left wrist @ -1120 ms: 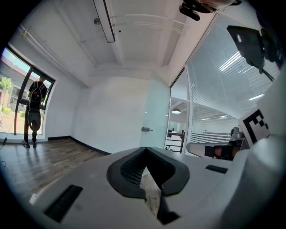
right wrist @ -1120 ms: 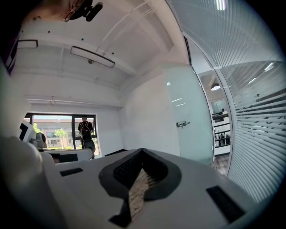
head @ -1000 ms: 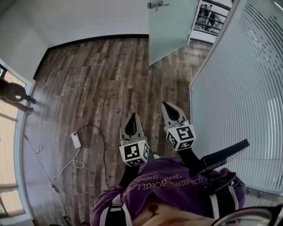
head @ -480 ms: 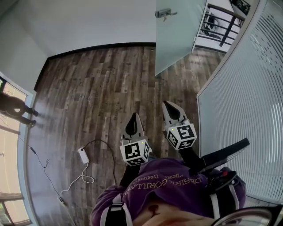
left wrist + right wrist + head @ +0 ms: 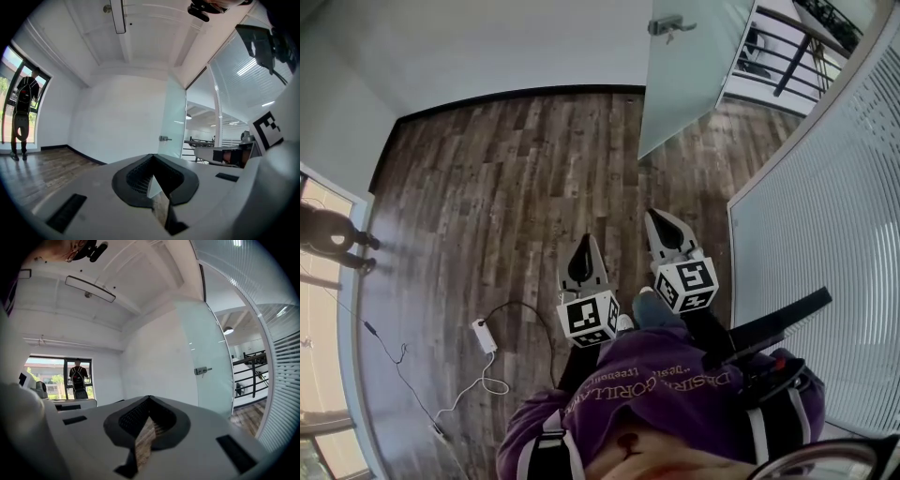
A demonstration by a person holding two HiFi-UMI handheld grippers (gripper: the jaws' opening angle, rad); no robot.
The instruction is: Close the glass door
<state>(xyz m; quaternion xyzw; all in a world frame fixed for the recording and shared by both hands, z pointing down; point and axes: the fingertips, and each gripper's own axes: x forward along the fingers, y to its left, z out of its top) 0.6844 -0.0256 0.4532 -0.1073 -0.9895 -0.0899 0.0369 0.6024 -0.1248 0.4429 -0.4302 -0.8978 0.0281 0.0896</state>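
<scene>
Head view shows the glass door swung open well ahead of me, untouched. My left gripper and right gripper have jaws closed on nothing; reaching and pushing it shut remain.

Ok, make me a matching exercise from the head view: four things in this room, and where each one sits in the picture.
Things:
1 glass door
2 white adapter
3 standing person
4 slatted wall

Places:
A right side
B top, standing open
C left edge
D floor, lower left

Pairs: 1-B, 2-D, 3-C, 4-A
</scene>
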